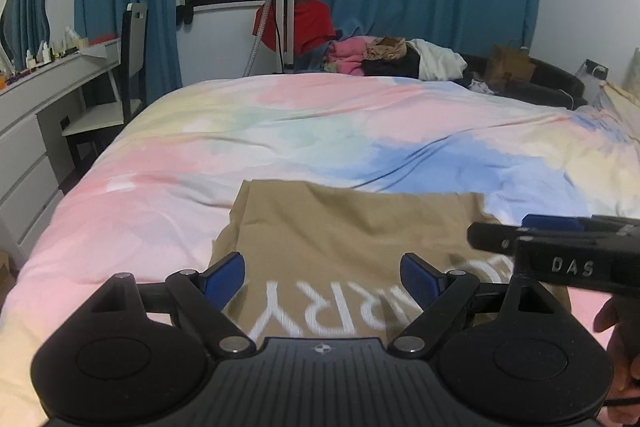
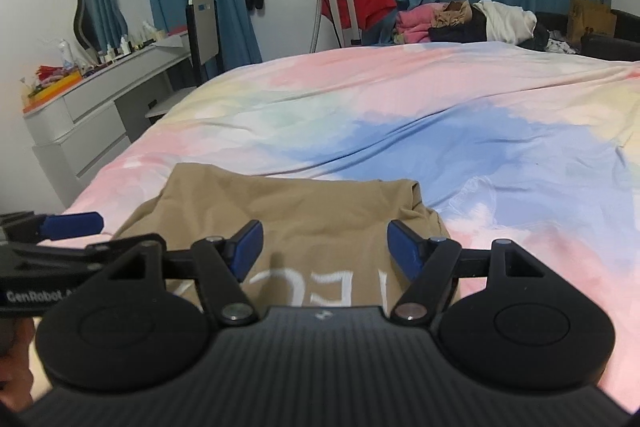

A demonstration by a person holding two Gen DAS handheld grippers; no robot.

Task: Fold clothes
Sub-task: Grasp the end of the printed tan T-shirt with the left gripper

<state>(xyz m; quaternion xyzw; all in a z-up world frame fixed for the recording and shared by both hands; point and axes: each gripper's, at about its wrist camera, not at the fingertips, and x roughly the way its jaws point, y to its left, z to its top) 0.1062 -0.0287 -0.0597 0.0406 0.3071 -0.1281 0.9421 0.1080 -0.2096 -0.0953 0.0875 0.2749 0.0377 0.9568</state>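
A tan T-shirt [image 1: 352, 227] with white letters lies folded on the pastel bed cover, near the bed's front edge; it also shows in the right wrist view [image 2: 304, 203]. My left gripper [image 1: 322, 277] is open and empty, held just above the shirt's near part. My right gripper [image 2: 322, 249] is open and empty, over the shirt's right part. The right gripper also reaches in from the right in the left wrist view [image 1: 532, 235]. The left gripper shows at the left edge of the right wrist view [image 2: 72, 223].
The bed [image 1: 320, 131] with its pastel cover fills the middle. A pile of clothes [image 1: 396, 57] lies at its far end. A grey dresser [image 1: 36, 115] and chair [image 1: 132, 67] stand left. A stand with a red garment [image 1: 304, 23] is by blue curtains.
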